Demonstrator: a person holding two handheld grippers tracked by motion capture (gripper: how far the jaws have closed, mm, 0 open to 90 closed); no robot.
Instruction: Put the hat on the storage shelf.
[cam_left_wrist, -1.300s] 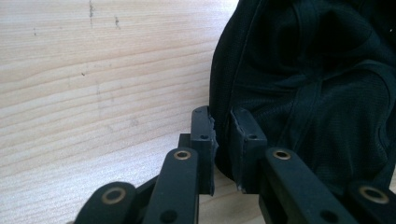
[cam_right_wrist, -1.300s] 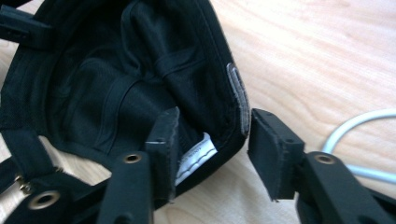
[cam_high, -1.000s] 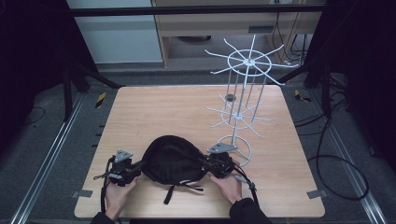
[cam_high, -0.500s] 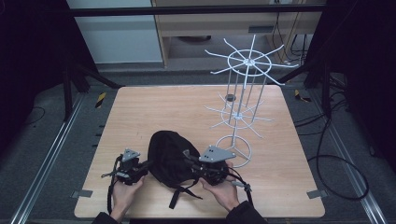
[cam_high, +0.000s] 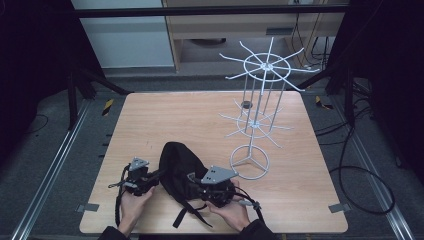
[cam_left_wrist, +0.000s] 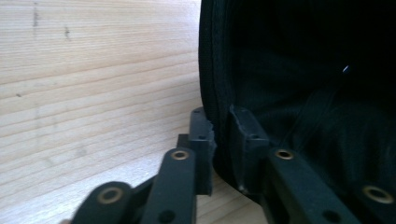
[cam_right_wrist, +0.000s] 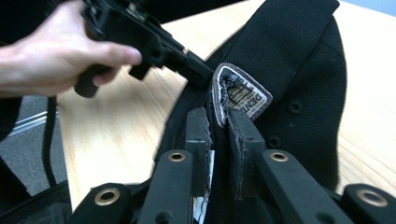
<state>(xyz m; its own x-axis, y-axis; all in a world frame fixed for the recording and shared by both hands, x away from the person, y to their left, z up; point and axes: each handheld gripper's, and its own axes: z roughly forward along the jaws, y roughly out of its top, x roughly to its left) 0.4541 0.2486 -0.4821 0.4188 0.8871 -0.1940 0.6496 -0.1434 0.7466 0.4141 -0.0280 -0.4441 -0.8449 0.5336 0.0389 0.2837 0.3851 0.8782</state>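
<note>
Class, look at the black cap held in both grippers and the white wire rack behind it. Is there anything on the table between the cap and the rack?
Nothing visible stands between them. The black cap, clamped by the left gripper and right gripper, sits just left of the white wire rack, with only bare table up to the rack's ring base.

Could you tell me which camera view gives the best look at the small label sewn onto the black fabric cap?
The right gripper view: the small label sits close up, just above that gripper's jaws, its print partly legible. The high view gives the whole black fabric cap between both grippers, too small to make out the label. The left gripper view has just dark fabric and a seam.
</note>
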